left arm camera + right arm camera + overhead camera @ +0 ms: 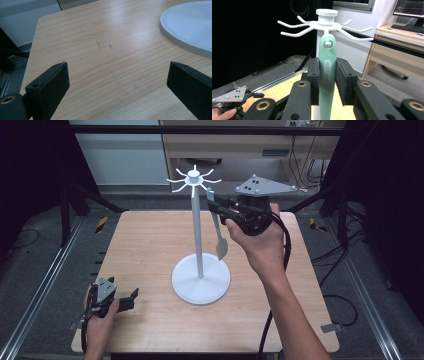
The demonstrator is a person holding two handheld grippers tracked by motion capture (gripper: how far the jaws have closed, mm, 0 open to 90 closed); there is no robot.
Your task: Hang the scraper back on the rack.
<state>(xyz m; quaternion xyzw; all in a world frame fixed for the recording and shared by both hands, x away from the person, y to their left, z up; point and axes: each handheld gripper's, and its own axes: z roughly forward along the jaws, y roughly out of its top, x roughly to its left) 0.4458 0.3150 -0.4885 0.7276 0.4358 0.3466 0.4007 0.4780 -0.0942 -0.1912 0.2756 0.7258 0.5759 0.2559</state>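
The right gripper [327, 80] held a green spatula [327, 75] by its handle, with both black jaws pressed flat on its sides. The spatula stood up and down, its long way matching the pole of the white rack [199, 235], with the blade hanging low toward 6 o'clock. In the right gripper view, the hole in the handle's top sat right at one white hook [326, 31], at 12 o'clock from the jaws. It looked like the hook was already in the hole, but that was hard to tell for sure. The high view showed the right gripper [220, 206] beside the rack top, with the left gripper [131, 299] far off at 7 o'clock, low on the table [150, 240]. In the left gripper view, that gripper's jaws stood wide apart with nothing between them, near the rack's round base [190, 25].
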